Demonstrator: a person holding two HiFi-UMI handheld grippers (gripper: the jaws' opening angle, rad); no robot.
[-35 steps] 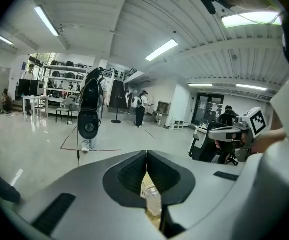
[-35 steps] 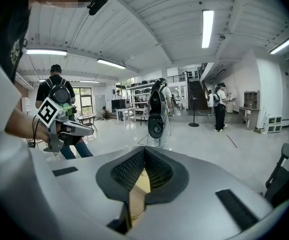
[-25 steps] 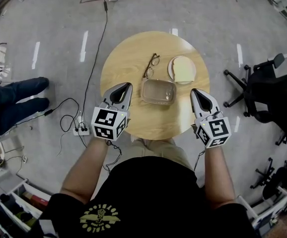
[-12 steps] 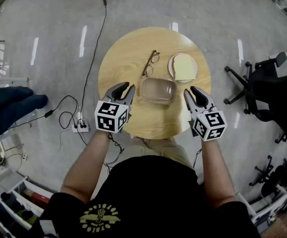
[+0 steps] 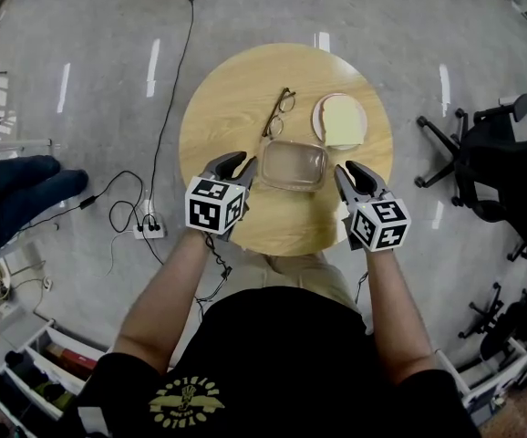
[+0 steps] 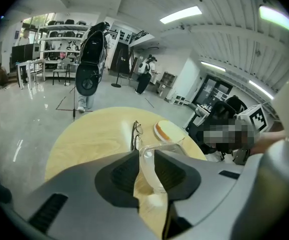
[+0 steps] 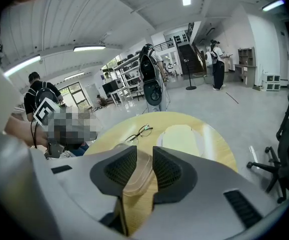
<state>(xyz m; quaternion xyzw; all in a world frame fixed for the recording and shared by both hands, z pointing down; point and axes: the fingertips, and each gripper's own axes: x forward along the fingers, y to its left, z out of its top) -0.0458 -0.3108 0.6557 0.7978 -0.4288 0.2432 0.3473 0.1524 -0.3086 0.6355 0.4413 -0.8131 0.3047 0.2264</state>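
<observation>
While both arms reach forward from the bottom of the head view, the left gripper [image 5: 238,163] and the right gripper [image 5: 345,172] sit over the near edge of the round wooden table [image 5: 230,94], one at each short end of a clear plastic container [image 5: 293,164]. That container lies just below the middle of the tabletop, empty as far as I can tell. In the left gripper view the jaws stand a little apart with the container's left wall rising between them. In the right gripper view the jaws are likewise parted around its right rim, neither pair pressing in yet. The work looks to be at the approach stage, both ends bracketed and nothing lifted. A firm hold would call for each pair to pinch its wall evenly, since thin plastic like this probably flexes and could slip or tip. Just beyond the container, toward the upper middle of the frame, a pair of glasses [image 5: 280,109] lies folded open. To its right is a white plate [image 5: 321,111] with a slice of bread [image 5: 343,123]. Farther out on the grey floor, a cable [image 5: 165,117] runs up the left, and an office chair [image 5: 491,158] stands at the right edge.
</observation>
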